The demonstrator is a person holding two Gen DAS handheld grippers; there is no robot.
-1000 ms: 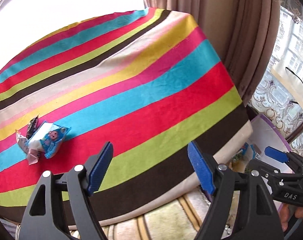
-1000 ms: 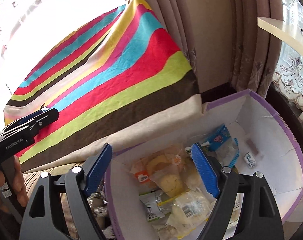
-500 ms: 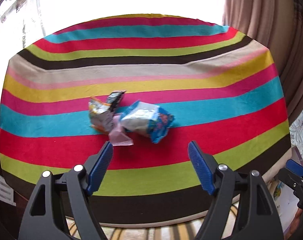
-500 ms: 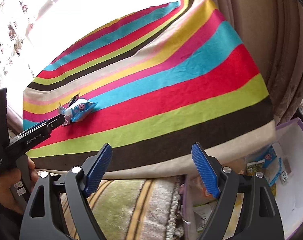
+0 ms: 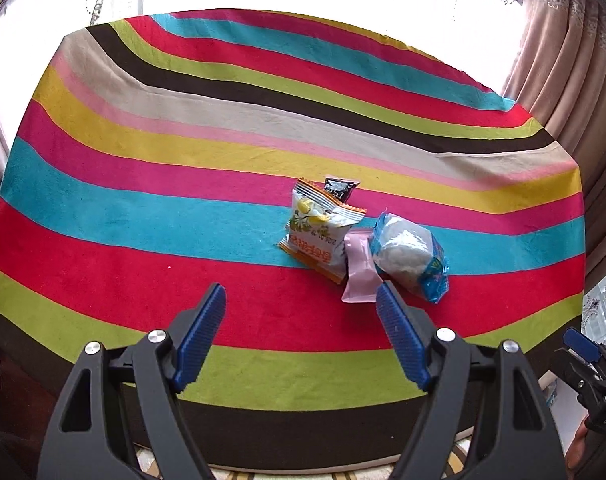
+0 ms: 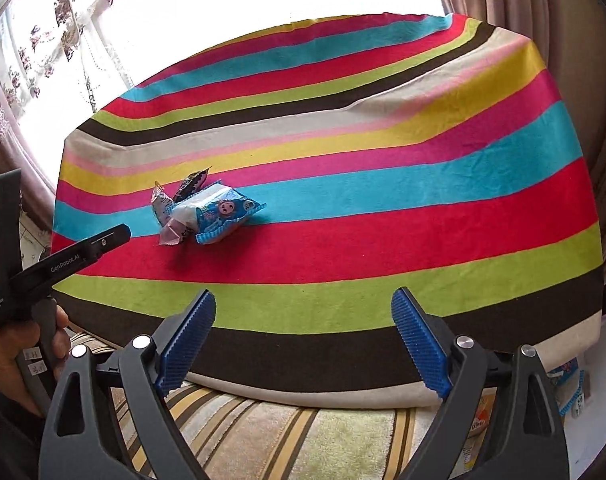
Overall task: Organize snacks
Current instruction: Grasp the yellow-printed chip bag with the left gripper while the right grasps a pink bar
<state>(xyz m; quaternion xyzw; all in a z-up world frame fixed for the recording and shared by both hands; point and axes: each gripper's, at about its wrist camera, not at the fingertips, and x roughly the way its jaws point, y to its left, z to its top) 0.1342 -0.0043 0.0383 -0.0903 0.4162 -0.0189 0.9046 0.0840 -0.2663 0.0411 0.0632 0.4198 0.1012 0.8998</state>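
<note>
A matt, slightly creased striped cloth (image 5: 183, 224) covers the table. At centre right of the left wrist view lie glossy plastic wrappers: an orange-white packet (image 5: 319, 232), a pink sachet (image 5: 359, 272) and a clear-and-blue bag (image 5: 409, 254). Ribbed blue pads (image 5: 201, 332) line smooth black plastic jaws with shiny metal rivets (image 5: 157, 337).

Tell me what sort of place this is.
Probably a room in a home, beside a window. A rainbow-striped cloth table cover carries a few small snack packets, heavy beige curtains hang at the right, and a striped woven floor rug lies below the table edge.
</note>
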